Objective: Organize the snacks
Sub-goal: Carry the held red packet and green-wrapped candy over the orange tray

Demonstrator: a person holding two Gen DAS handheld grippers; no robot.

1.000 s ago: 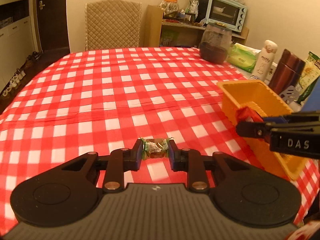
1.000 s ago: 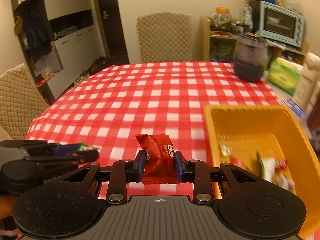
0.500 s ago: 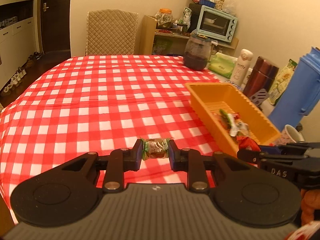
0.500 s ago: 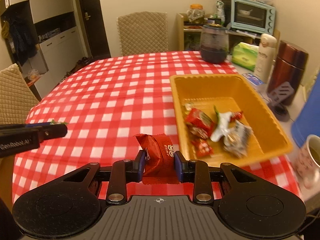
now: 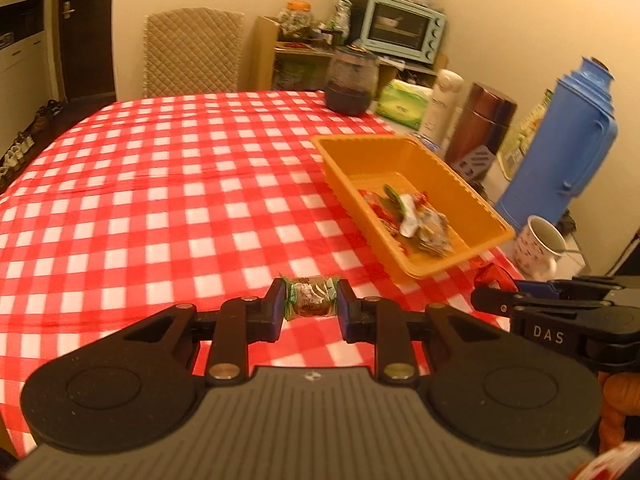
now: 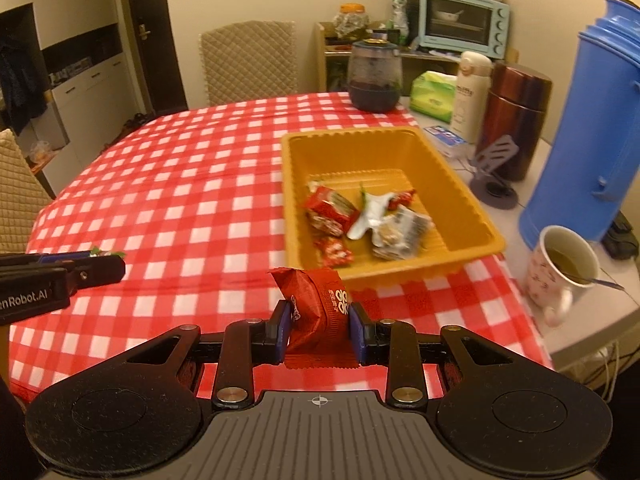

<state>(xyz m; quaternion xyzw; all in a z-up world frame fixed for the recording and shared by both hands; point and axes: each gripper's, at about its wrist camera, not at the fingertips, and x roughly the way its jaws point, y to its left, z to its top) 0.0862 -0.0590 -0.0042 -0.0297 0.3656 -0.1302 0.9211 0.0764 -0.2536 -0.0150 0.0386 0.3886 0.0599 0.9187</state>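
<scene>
My left gripper (image 5: 311,307) is shut on a small green-wrapped candy (image 5: 310,300), held above the near edge of the red checked table. My right gripper (image 6: 318,320) is shut on a red snack packet (image 6: 314,304), held just in front of the near end of the orange tray (image 6: 294,184). The tray holds several wrapped snacks (image 6: 360,216). In the left wrist view the tray (image 5: 340,168) lies ahead to the right, and the right gripper (image 5: 492,294) shows at the right edge with the red packet (image 5: 490,278). In the right wrist view the left gripper (image 6: 108,262) shows at the left.
Right of the tray stand a blue thermos (image 6: 592,120), a mug of tea with a spoon (image 6: 560,272), a brown canister (image 6: 516,116), a white bottle (image 6: 468,88), tissues (image 6: 434,94) and a dark glass jar (image 6: 374,78). A padded chair (image 6: 248,60) stands at the far side.
Both grippers have pulled back toward the near edge and risen, so the tray now lies farther ahead and is seen whole. Each still holds its snack.
</scene>
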